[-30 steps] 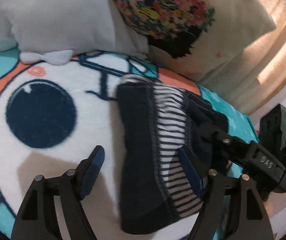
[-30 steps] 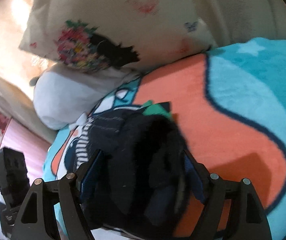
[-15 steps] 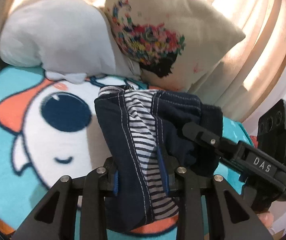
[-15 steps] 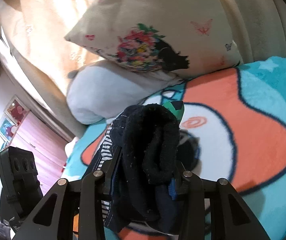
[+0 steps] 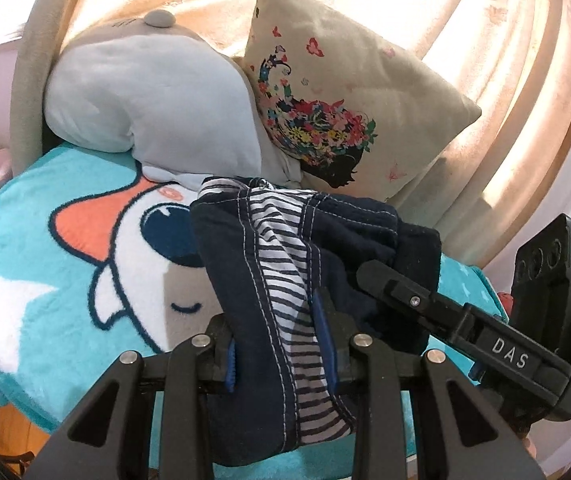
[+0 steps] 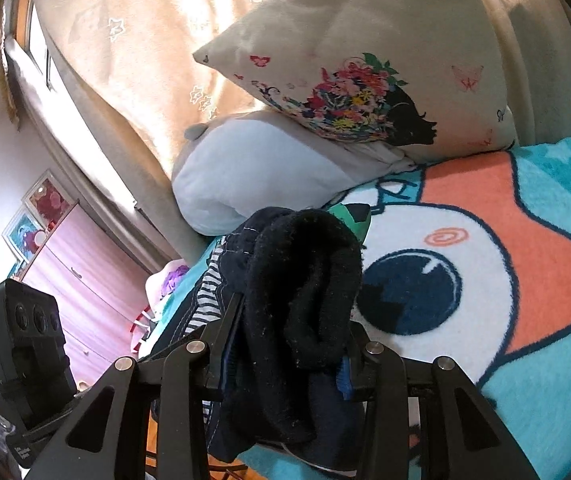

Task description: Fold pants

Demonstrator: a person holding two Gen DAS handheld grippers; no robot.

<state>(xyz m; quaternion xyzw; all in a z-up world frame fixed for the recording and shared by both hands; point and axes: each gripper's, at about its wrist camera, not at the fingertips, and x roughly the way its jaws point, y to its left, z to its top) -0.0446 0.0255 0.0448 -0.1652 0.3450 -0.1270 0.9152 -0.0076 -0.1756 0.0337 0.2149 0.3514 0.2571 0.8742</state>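
The folded navy pants (image 5: 281, 280), with a navy-and-white striped lining showing, hang bunched between both grippers above the cartoon blanket (image 5: 45, 280). My left gripper (image 5: 281, 344) is shut on the striped edge of the bundle. My right gripper (image 6: 285, 356) is shut on the thick dark folded end of the pants (image 6: 301, 300). In the left wrist view the right gripper (image 5: 405, 292) comes in from the right and clamps the same bundle. The pants' underside is hidden.
A teal, orange and white cartoon blanket (image 6: 485, 280) covers the bed. A grey plush pillow (image 5: 145, 100) and a beige floral cushion (image 5: 345, 92) lean at the head, with curtains behind. A pink dresser (image 6: 85, 288) stands beside the bed.
Both grippers closed on the folded pants and lifted the bundle up off the blanket. The view has risen, and the pillows and curtain now show more fully.
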